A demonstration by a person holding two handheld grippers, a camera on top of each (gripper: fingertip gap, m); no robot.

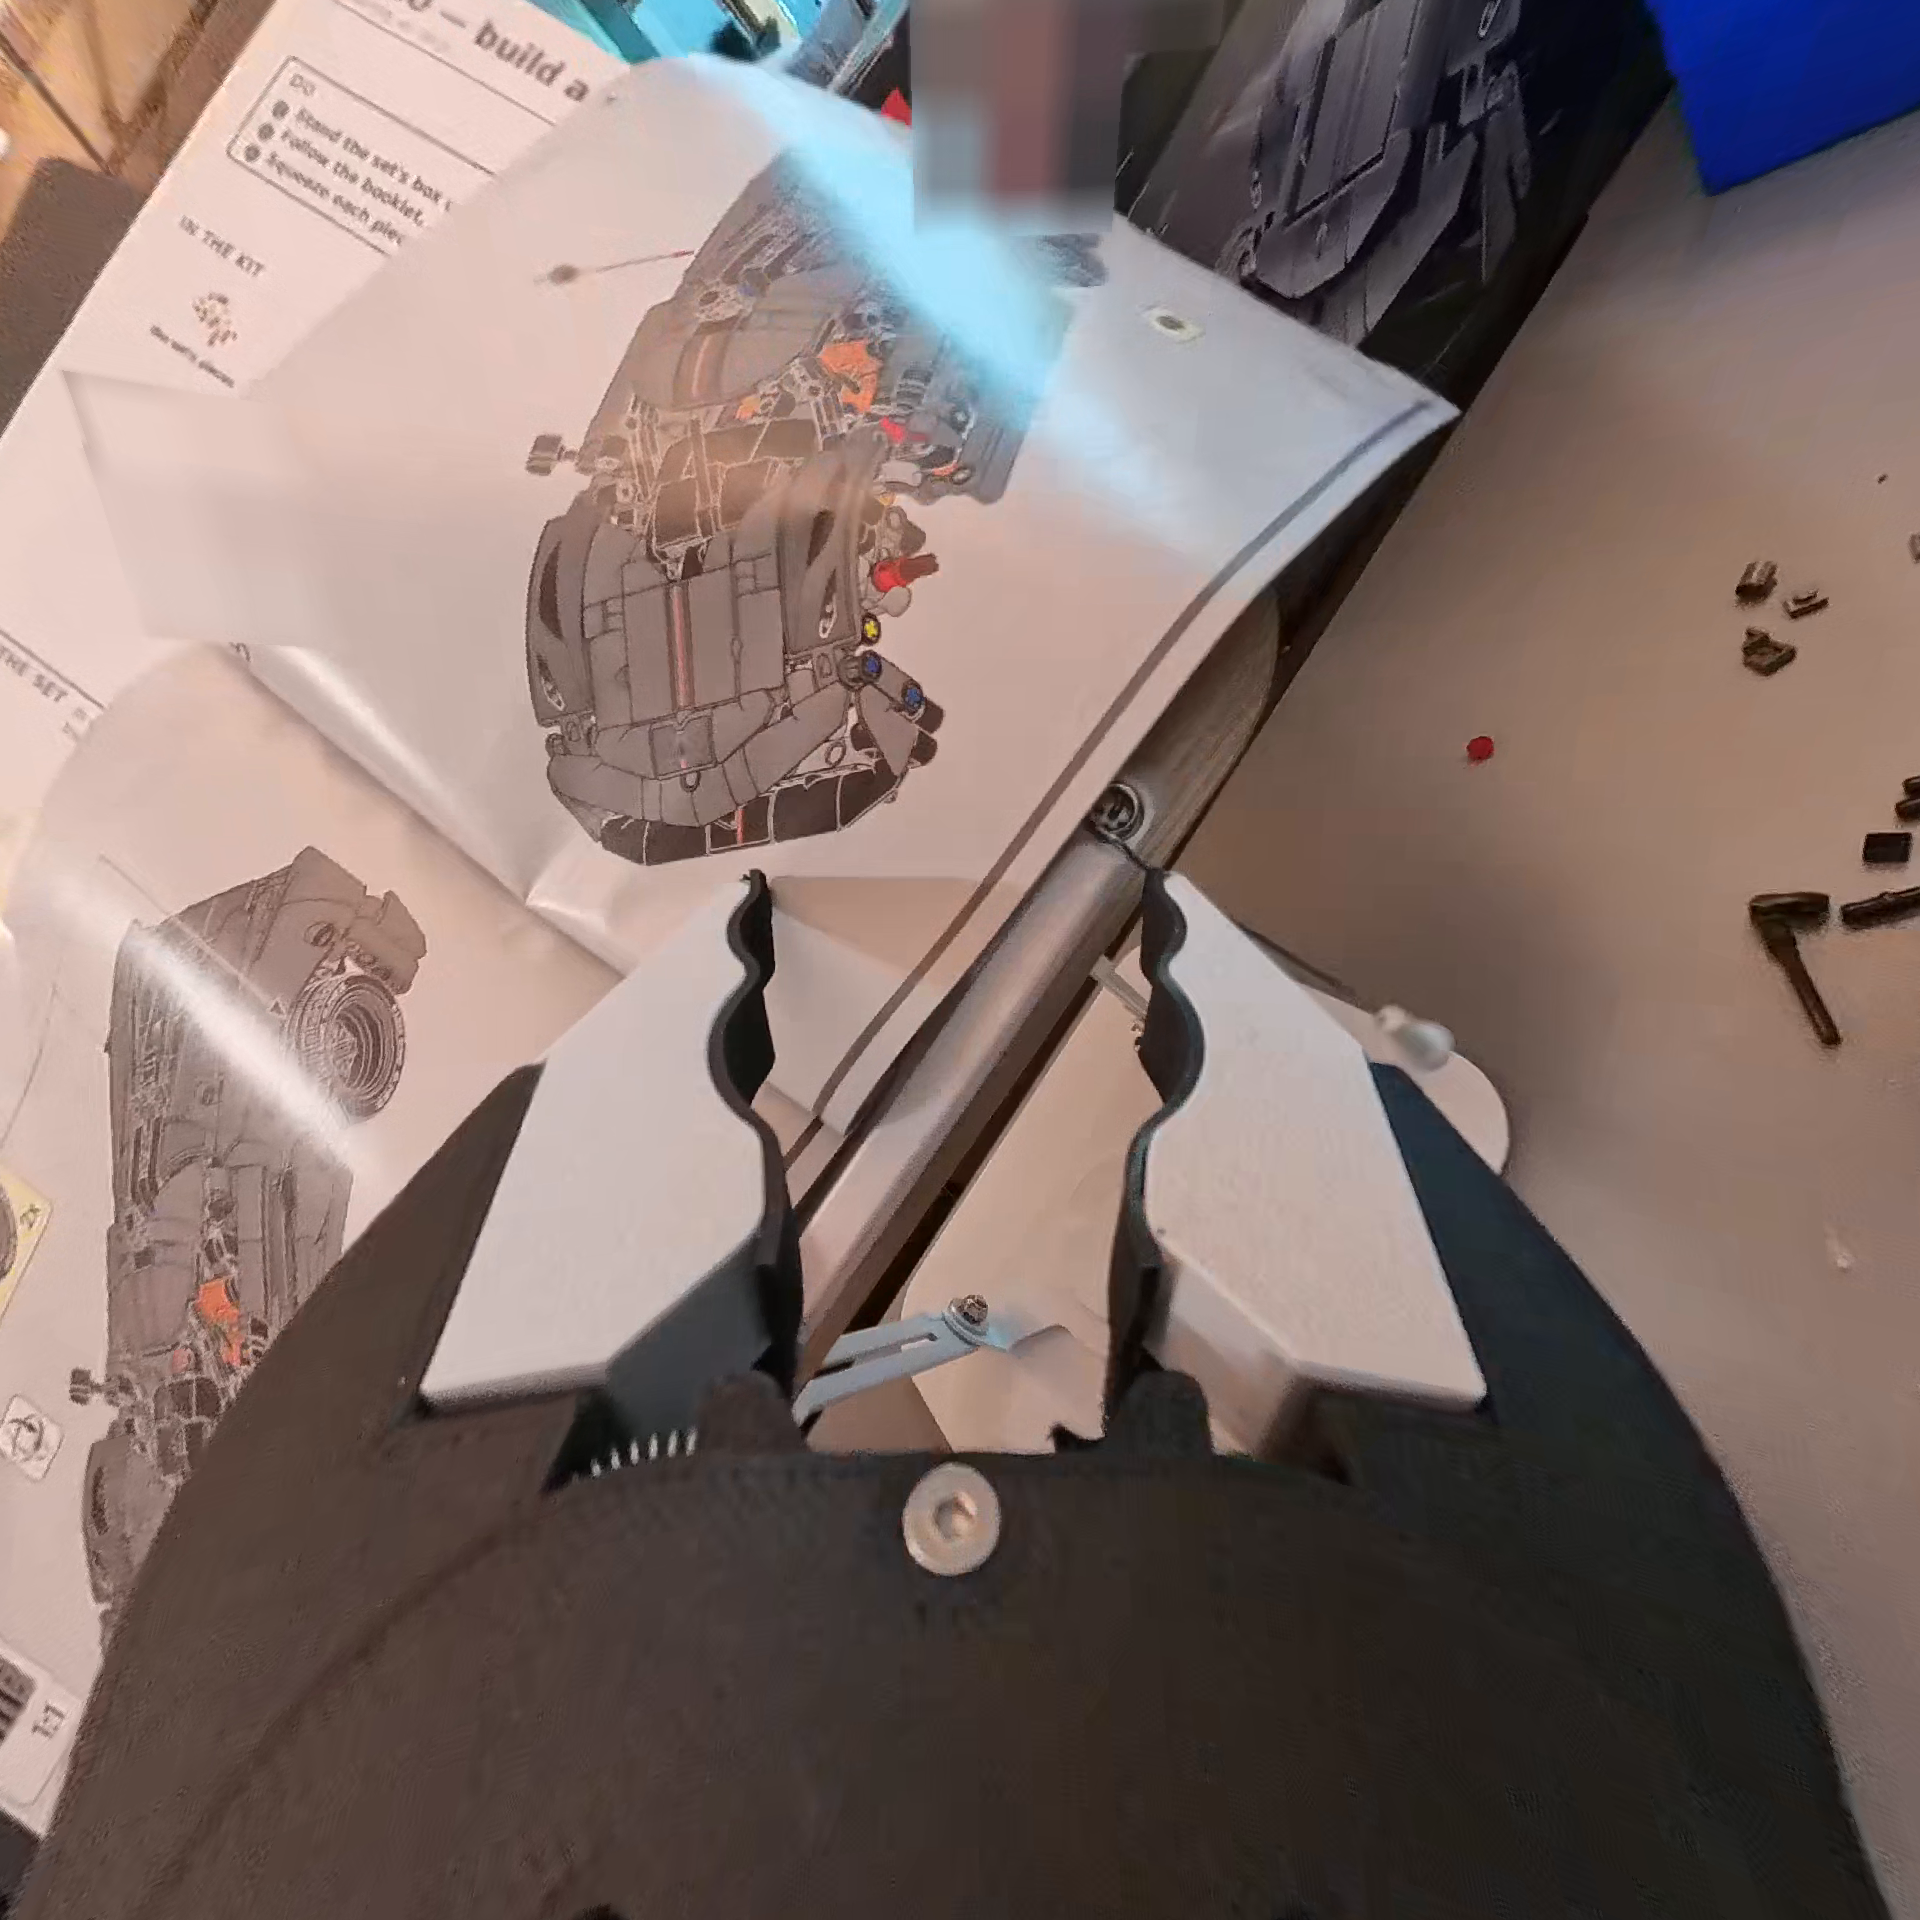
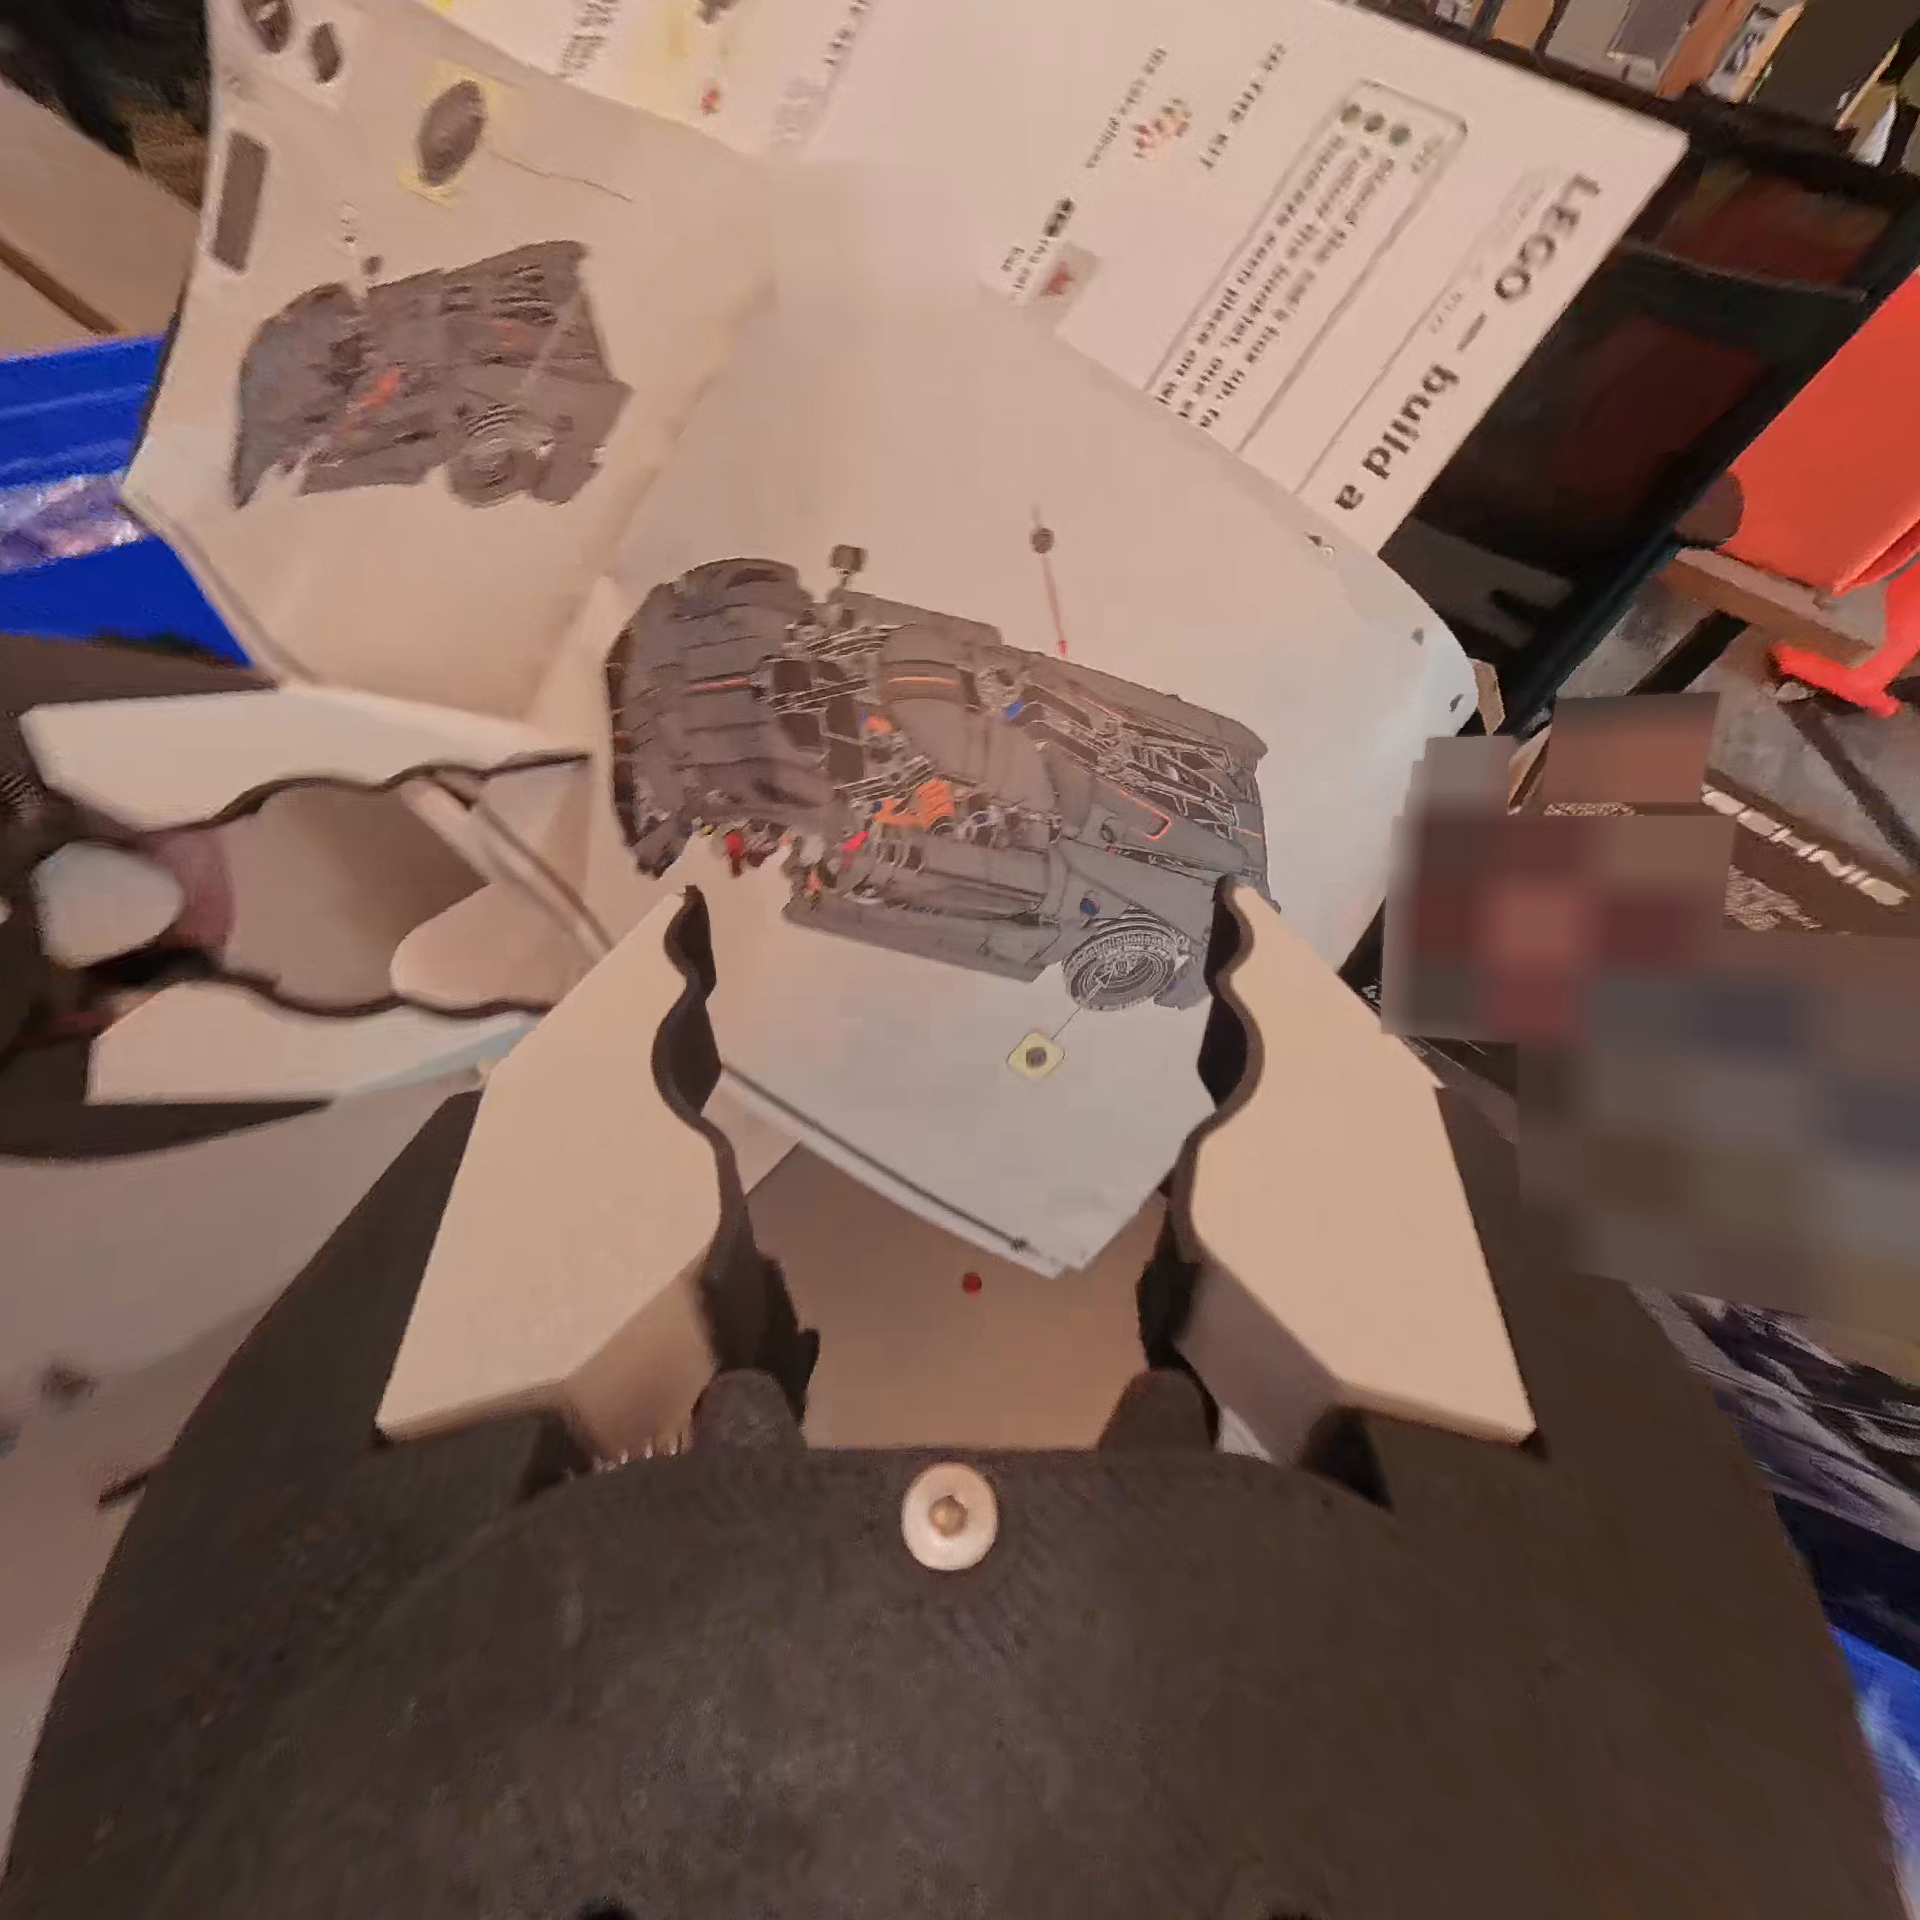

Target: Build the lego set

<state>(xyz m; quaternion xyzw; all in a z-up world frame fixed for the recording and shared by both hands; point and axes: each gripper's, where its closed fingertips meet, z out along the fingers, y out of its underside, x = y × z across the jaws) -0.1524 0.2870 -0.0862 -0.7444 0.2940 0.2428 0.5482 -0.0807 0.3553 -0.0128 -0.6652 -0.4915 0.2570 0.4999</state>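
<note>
A: Ahead of both grippers, an open booklet (image 2: 935, 644) stands on a stand, one page (image 1: 790, 499) lifted and curling mid-turn. That page is the working item.

B: Gripper states?

A: Left gripper (image 1: 956, 914): jaws apart, nothing between them. Right gripper (image 2: 956, 914): jaws apart, also empty.

B: Relation for the next move?

A: From the right wrist view, the page's free lower corner hangs directly between and just beyond the right gripper's tips. The page's long edge runs diagonally, up and away toward the spine. The left gripper shows at the left of that view, beside the booklet's lower edge. Judgement: the right gripper is nearer the free corner; which one drives the turn cannot be determined.

B: Parts?

A: Loose dark pieces (image 1: 1808, 894) and one red piece (image 1: 1478, 748) lie on the counter (image 1: 1558, 831), well apart from the left gripper, to its right.

B: Containers?

A: A blue bin (image 2: 73, 488) sits beyond the booklet; something wrapped in clear plastic appears inside, contents unclear. The dark set box (image 1: 1351, 177) stands behind the booklet.
</note>
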